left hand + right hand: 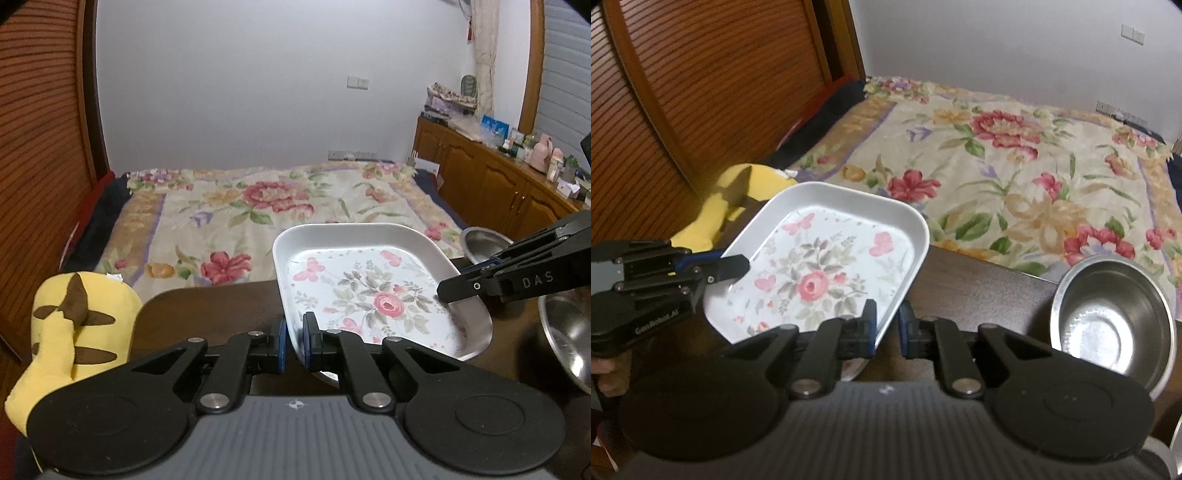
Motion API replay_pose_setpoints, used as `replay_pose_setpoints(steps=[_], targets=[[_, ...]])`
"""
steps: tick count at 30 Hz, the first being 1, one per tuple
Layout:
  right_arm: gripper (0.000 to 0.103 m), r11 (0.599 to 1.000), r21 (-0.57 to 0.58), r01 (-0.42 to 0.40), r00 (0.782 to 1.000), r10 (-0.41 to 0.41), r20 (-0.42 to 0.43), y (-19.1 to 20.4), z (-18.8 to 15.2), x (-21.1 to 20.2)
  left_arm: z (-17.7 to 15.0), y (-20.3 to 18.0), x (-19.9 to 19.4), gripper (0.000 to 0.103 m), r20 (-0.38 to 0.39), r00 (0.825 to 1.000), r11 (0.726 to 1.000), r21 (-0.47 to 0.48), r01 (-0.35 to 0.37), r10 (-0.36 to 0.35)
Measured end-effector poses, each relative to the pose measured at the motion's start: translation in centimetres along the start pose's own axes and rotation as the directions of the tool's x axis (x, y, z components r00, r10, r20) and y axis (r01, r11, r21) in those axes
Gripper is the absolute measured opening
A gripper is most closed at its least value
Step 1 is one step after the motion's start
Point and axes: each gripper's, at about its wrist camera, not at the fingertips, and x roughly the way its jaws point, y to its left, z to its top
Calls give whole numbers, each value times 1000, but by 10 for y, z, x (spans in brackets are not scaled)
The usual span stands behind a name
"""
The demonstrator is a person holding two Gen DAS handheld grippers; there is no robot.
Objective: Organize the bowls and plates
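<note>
1. The room light is soft and a little dim, with a cool grey tone on the plain white back wall [229, 110].
2. The round stainless steel bowl [1112, 325] shows a bright glare patch inside, so the light comes from above.
3. The dark brown wooden table [221, 306] is almost black, with few details.
4. Both views bend strongly at the edges; the brown slatted wooden door [40, 155] looks curved.
5. The right wrist view is slightly blurred, mostly on the flowered bed blanket [1015, 166].
</note>
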Motion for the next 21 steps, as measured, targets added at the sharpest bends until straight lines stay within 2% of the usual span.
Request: replay_pose_setpoints(steps=[21], targets=[[14, 1000, -12, 19, 992, -17, 124, 23, -47, -76, -28, -34, -94, 10, 107, 994, 999, 40, 2, -6]])
